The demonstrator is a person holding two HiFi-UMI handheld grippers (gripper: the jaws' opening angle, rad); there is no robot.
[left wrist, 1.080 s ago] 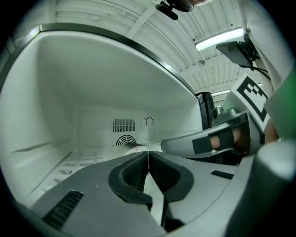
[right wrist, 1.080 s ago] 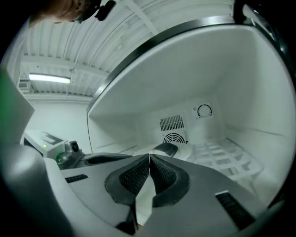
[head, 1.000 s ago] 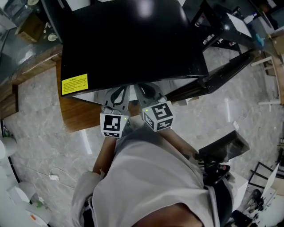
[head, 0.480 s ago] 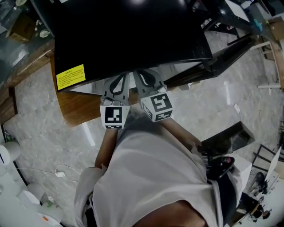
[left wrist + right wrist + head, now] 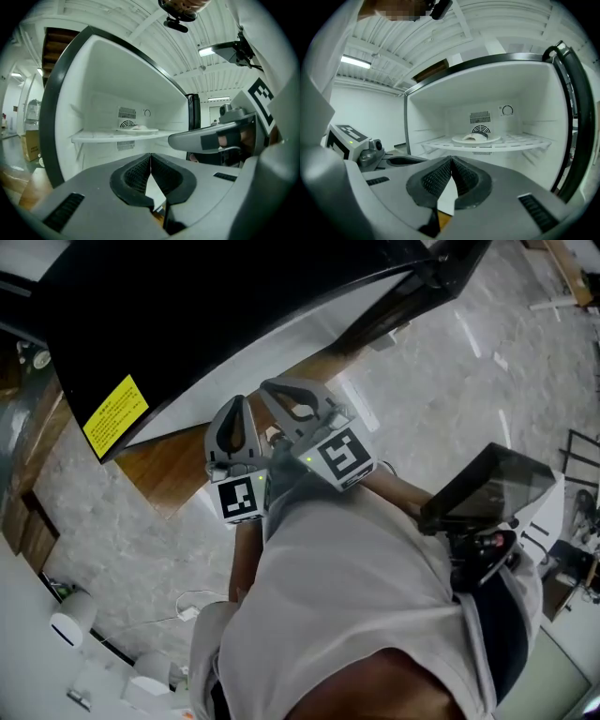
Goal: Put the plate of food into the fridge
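Note:
The plate of food (image 5: pixel 476 138) rests on the white shelf (image 5: pixel 520 143) inside the open fridge, also seen as the plate (image 5: pixel 138 128) in the left gripper view. Both grippers are outside the compartment, side by side in front of it, pointing at it. My left gripper (image 5: pixel 150 157) is shut with nothing between its pads. My right gripper (image 5: pixel 451 161) is shut and empty too. From the head view the left gripper (image 5: pixel 235 401) and right gripper (image 5: pixel 269 385) stand just clear of the fridge's black top (image 5: pixel 216 287).
The fridge door (image 5: pixel 576 117) hangs open at the right. A wooden base (image 5: pixel 169 470) lies under the fridge on the marble floor (image 5: pixel 450 381). A cardboard box (image 5: pixel 30 145) sits at the left. White devices (image 5: pixel 70 629) and a cable lie behind me.
Both grippers have drawn back from under the fridge's top edge and now show in full. The head view has swung, so the fridge sits tilted toward the upper left.

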